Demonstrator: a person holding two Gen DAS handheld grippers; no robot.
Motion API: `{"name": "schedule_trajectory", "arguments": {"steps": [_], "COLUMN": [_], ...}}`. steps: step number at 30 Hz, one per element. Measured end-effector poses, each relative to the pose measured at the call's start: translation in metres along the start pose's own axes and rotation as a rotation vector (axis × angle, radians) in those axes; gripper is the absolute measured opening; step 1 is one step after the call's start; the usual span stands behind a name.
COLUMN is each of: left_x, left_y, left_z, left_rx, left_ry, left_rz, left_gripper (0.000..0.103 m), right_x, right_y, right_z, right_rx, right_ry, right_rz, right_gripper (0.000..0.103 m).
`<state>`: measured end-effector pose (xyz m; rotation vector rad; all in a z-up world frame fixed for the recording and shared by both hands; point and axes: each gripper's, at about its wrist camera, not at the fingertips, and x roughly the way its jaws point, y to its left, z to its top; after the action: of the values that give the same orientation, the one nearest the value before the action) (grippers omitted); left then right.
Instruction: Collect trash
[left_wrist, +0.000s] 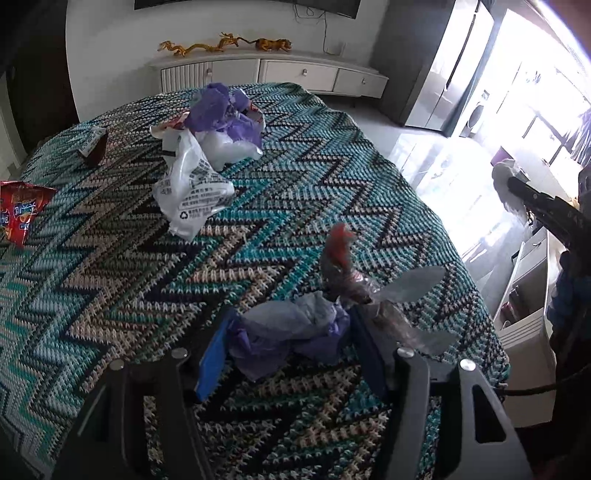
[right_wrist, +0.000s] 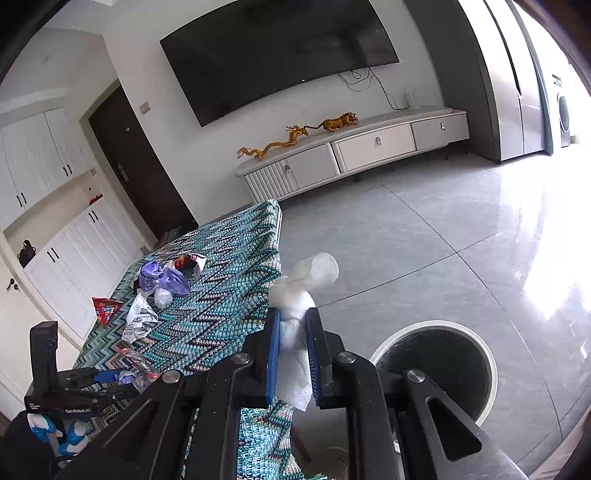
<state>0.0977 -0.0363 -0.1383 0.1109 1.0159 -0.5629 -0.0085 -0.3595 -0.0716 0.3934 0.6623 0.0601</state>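
Note:
My left gripper (left_wrist: 286, 334) is shut on a crumpled purple bag with a clear red-tipped wrapper (left_wrist: 295, 328), held just above the knitted zigzag cloth (left_wrist: 110, 295). My right gripper (right_wrist: 293, 325) is shut on a wad of white tissue (right_wrist: 303, 291), held past the table's edge, above the floor and left of the round bin (right_wrist: 439, 369). On the table lie a white plastic bag (left_wrist: 188, 188), a heap of purple bags (left_wrist: 225, 114), a red snack packet (left_wrist: 20, 210) and a brown packet (left_wrist: 94, 146). The left gripper also shows in the right wrist view (right_wrist: 122, 380).
A white TV cabinet (right_wrist: 351, 155) with gold figurines stands against the far wall under a large TV (right_wrist: 277, 51). Grey tiled floor (right_wrist: 443, 240) spreads to the right of the table. White cupboards (right_wrist: 55, 240) and a dark door are at the left.

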Motion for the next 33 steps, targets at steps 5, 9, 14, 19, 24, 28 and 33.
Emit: {"name": "schedule_trajectory", "arguments": {"steps": [5,9,14,19,24,28,33], "left_x": [-0.014,-0.016,-0.017,-0.028,-0.032,-0.031,-0.029], "left_y": [0.016,0.033,0.038,0.044,0.053,0.061,0.067], "left_z": [-0.003,-0.01,-0.016,-0.02,-0.025,-0.026,-0.026], "left_rx": [-0.058,-0.114,-0.13,-0.153,-0.183,-0.208,-0.24], "left_ry": [-0.024,-0.002,0.021,0.007,0.004,0.0,-0.02], "left_rz": [-0.011,-0.006,0.004,-0.03,-0.026,0.004,0.007], "left_gripper": [0.061,0.061,0.066,0.067,0.07,0.07,0.065], "right_x": [0.0,0.001,0.001,0.001,0.002,0.002,0.001], "right_y": [-0.001,-0.005,-0.008,-0.01,-0.007,-0.005,-0.005], "right_z": [-0.003,-0.006,-0.007,-0.008,-0.01,-0.011,-0.012], "right_rx": [0.007,0.02,0.029,0.034,0.04,0.035,0.039], "right_ry": [-0.003,0.0,-0.001,-0.002,-0.001,-0.001,-0.003], "right_rz": [-0.002,-0.009,-0.01,-0.017,-0.022,-0.021,-0.029], "right_gripper": [0.014,0.014,0.014,0.014,0.014,0.014,0.014]}}
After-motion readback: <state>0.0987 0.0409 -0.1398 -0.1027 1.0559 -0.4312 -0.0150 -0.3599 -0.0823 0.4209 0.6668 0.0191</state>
